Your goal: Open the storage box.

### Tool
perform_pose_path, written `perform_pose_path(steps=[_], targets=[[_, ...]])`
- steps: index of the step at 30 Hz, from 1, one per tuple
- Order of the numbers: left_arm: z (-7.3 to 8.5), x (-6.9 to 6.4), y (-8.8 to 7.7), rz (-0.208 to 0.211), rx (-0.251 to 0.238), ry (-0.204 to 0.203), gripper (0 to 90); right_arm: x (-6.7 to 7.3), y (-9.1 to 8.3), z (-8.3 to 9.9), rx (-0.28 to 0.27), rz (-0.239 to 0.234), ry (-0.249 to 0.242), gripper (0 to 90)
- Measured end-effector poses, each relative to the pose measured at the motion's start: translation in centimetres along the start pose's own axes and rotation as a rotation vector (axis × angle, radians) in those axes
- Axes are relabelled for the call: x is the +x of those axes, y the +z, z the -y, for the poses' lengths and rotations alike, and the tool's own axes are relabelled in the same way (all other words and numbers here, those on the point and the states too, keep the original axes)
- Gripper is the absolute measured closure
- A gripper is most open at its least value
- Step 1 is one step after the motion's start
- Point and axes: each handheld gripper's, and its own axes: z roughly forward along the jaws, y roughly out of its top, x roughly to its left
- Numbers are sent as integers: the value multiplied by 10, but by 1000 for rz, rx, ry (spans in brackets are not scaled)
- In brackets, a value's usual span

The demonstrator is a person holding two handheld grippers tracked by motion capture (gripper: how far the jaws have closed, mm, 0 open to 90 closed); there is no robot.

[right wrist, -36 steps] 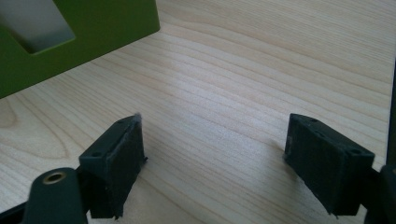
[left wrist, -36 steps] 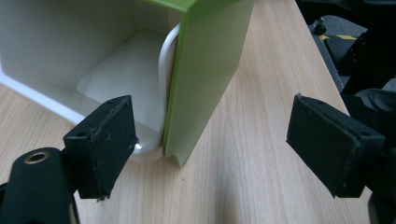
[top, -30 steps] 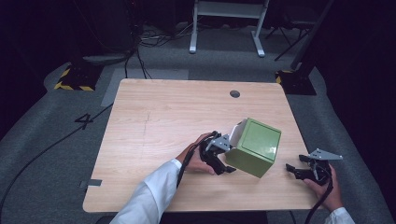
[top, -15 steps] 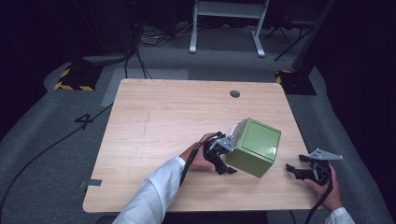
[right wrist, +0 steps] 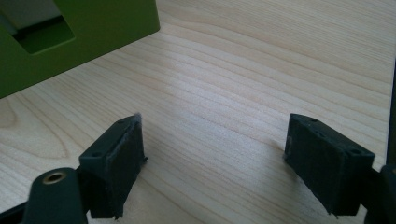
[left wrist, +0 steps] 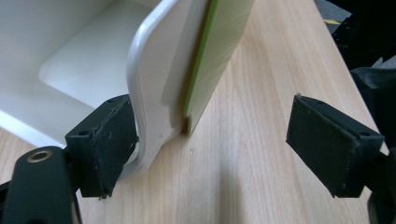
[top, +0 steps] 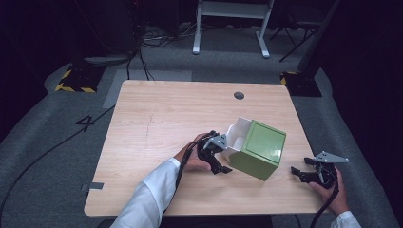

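A green box (top: 260, 151) with a white inside lies tipped on its side on the wooden table (top: 161, 118), its opening toward my left gripper (top: 217, 156). That gripper is open. In the left gripper view the box's white rim (left wrist: 152, 98) rests against the left pad (left wrist: 105, 140), and the green wall (left wrist: 219, 42) stands between the jaws, well apart from the right pad (left wrist: 329, 140). My right gripper (top: 304, 169) is open near the table's right front corner. In the right gripper view it (right wrist: 215, 163) holds nothing, and the green box (right wrist: 70, 32) sits ahead at the upper left.
A round cable hole (top: 239, 95) sits near the table's far edge. On the floor beyond are cables (top: 142, 42), a white metal frame (top: 230, 14) and a yellow-black striped base (top: 73, 80). Bare wood spreads over the table's left half.
The left gripper has shifted slightly at the box's open side, and more of the white inside shows. The right gripper has stayed put.
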Motion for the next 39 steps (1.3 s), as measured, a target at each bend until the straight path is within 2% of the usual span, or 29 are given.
perform_pose_path(steps=[5,8,11,13,16,23,39], targets=[[4,2,-6,-16,1,-6,166,0,0,0,0,0,0,200],[6,3,-10,-50,-16,-13,228,0,0,0,0,0,0,199],[8,4,-12,-65,-16,-16,333,0,0,0,0,0,0,199],[9,5,-14,-90,-17,-19,389,0,0,0,0,0,0,200],[11,7,-16,-103,-14,-10,428,0,0,0,0,0,0,199],[18,11,-21,-99,-25,-24,415,0,0,0,0,2,-1,198],[31,20,-34,-144,-43,-53,458,0,0,0,0,2,-1,198]])
